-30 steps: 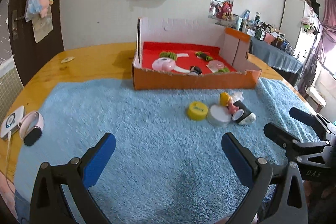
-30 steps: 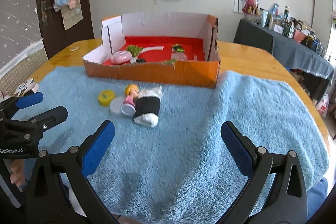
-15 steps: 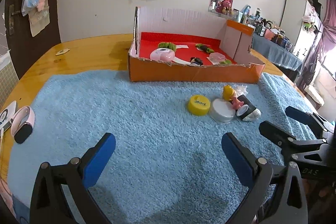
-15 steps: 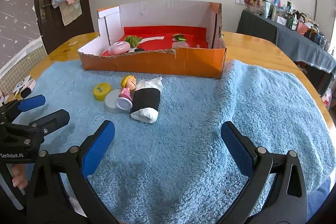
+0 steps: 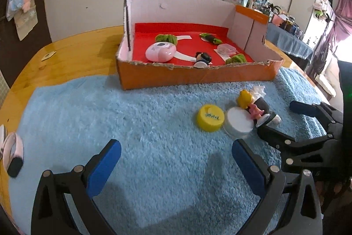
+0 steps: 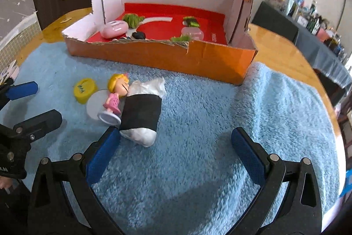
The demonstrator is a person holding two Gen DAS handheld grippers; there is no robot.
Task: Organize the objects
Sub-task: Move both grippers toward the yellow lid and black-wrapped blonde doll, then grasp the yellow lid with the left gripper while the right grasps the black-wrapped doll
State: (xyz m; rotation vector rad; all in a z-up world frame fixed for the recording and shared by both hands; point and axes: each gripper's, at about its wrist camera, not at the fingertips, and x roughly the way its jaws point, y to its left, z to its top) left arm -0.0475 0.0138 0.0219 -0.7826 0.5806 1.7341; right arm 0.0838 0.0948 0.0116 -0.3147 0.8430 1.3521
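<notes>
Left gripper [image 5: 176, 160] low, level, blue-padded fingers [image 5: 103, 166] spread wide, nothing between. Right gripper [image 6: 176, 153] alongside, angled inward, equally wide, empty. Both side by side, close, not touching.

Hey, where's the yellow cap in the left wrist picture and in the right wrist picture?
Left wrist: the yellow cap lies right of centre on the blue towel, just left of the white lid.
Right wrist: the cap lies at mid-left, left of the doll.
Shared landmark: the orange box, behind the cap in both views.
</notes>
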